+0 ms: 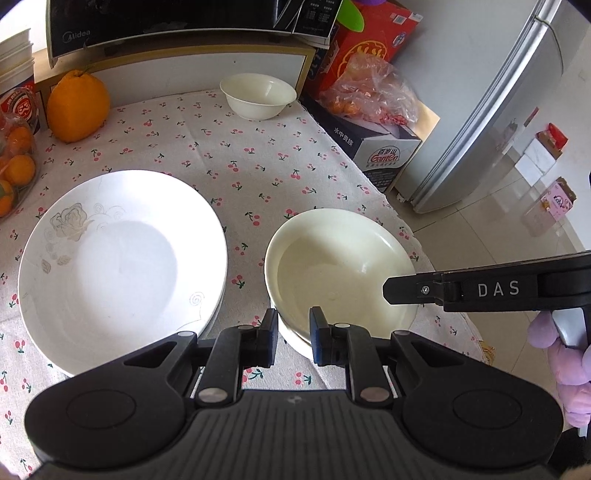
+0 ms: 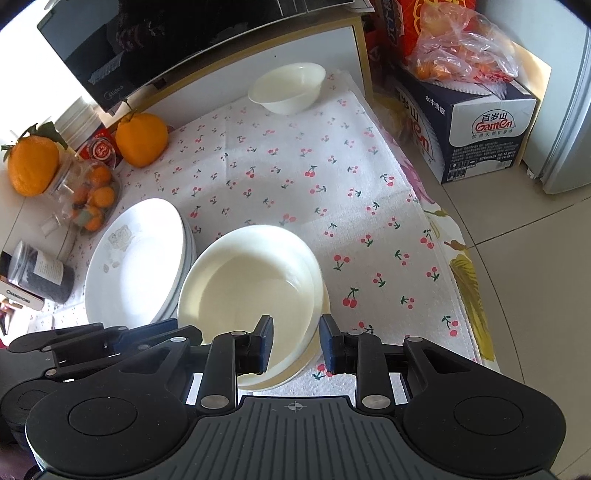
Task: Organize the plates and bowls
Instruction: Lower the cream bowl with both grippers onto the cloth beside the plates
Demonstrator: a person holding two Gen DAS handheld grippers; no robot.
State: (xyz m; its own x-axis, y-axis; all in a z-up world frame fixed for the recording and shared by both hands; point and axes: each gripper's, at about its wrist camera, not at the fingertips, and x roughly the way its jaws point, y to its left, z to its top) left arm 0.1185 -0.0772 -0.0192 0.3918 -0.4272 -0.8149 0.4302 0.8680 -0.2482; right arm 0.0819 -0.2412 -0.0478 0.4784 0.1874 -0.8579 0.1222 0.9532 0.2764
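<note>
Quick status from my end of the rig. I'm using the stack of cream bowls point(image 1: 332, 273) as the reference point, since both tools are on it. It sits on the cherry-print cloth point(image 1: 240, 166), close to the cloth's near right edge.

The left gripper point(image 1: 293, 338) is at the near rim of the stack. One finger is outside the wall and one is inside, with only a narrow gap between them, and the bowl wall fills that gap. That reads to me as clamped on the rim.

The right gripper point(image 2: 295, 345) straddles the rim a bit further round, on the right side of the stack. Its left pad is inside the top bowl and its right pad is outside. The gap is wider here, and I honestly can't tell whether the pads are pressing on the wall or just sitting either side of it. From its own camera, the top bowl looks slightly off-centre on the ones under it.

The stack of white plates point(image 1: 122, 266) with the grey flower print is just left of the bowls, close to them but not touching. One small bowl point(image 1: 258, 94) stands alone well behind the bowls, at the far end of the cloth by the microwave point(image 1: 184, 22) stand. A big orange point(image 1: 77, 107) sits far back and to the left of them.
</note>
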